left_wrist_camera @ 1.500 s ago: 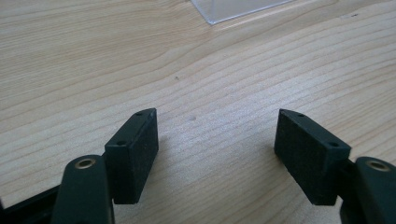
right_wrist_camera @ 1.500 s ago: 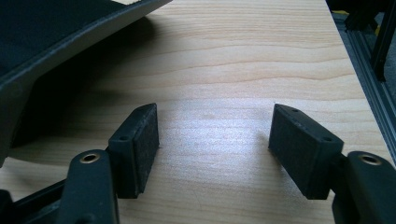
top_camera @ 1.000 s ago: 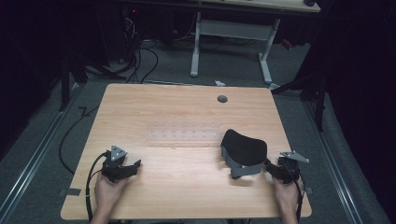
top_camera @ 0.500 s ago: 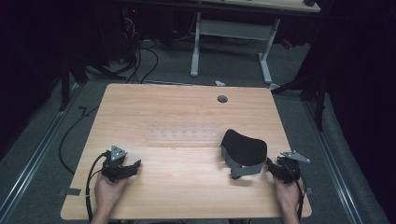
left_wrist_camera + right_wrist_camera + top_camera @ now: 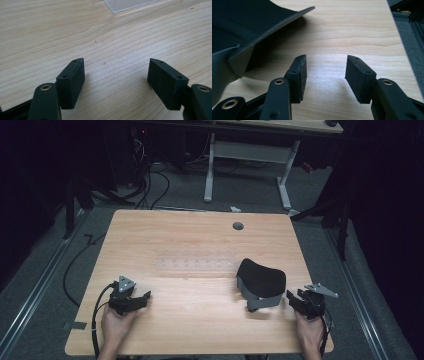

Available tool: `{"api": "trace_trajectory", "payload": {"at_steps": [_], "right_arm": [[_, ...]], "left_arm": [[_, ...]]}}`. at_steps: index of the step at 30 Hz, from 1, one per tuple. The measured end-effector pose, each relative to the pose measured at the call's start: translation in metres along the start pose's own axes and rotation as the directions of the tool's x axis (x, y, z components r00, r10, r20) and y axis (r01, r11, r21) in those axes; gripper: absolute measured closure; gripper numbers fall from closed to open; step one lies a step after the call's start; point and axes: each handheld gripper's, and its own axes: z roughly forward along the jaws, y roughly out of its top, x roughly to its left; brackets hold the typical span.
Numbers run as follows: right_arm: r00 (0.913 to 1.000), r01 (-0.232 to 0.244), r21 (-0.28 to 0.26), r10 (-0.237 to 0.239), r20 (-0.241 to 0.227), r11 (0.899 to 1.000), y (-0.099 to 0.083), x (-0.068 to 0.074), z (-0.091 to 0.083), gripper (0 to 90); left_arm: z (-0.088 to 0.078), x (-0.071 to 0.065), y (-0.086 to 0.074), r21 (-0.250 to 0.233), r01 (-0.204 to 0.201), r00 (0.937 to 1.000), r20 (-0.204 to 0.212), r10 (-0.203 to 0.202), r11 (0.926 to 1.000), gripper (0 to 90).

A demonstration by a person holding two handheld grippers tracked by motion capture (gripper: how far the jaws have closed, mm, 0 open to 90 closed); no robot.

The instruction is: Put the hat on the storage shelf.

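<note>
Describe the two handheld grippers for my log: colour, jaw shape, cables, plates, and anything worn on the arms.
Both the left gripper and right gripper are black, each topped by a grey three-cornered plate. Each has two blocky, flat-faced jaw pads on black arms with brass-ringed holes. A black cable trails from each toward the person. No sleeves are visible on the forearms.

One wooden table (image 5: 200, 320) is carrying one black and grey cap (image 5: 261, 282) and one clear flat plastic piece (image 5: 196, 265). Two grippers are resting there, the left gripper (image 5: 142, 299) and the right gripper (image 5: 294, 299).
</note>
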Motion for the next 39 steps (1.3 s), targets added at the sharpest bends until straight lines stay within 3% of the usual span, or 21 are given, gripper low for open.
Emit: {"api": "trace_trajectory", "payload": {"at_steps": [13,18,28,34,39], "right_arm": [[0.9998,0.008,-0.054,-0.007,0.018,0.999,-0.002,0.004,-0.026,49.2],[0.9973,0.040,-0.052,-0.037,0.064,0.998,-0.006,0.011,-0.035,47.2],[0.9999,0.011,-0.067,-0.011,0.005,0.998,-0.012,0.018,-0.052,47.2],[0.9986,0.013,-0.076,-0.017,-0.050,0.997,-0.009,0.032,-0.064,46.9],[0.9972,0.033,-0.071,-0.038,-0.064,0.997,-0.002,0.045,-0.063,45.0]], "left_arm": [[0.000,0.000,0.000,-0.001,0.001,1.0000,0.001,-0.001,1.0000,30.2],[0.000,0.000,0.000,-0.002,0.000,1.0000,-0.001,0.000,1.0000,30.2],[0.000,0.000,0.000,-0.002,0.000,1.0000,-0.002,0.000,1.0000,30.2],[0.000,0.000,0.000,-0.001,-0.001,1.0000,-0.002,0.001,1.0000,30.1],[-0.001,-0.001,-0.001,0.003,-0.007,1.0000,0.007,0.007,1.0000,30.0]]}}
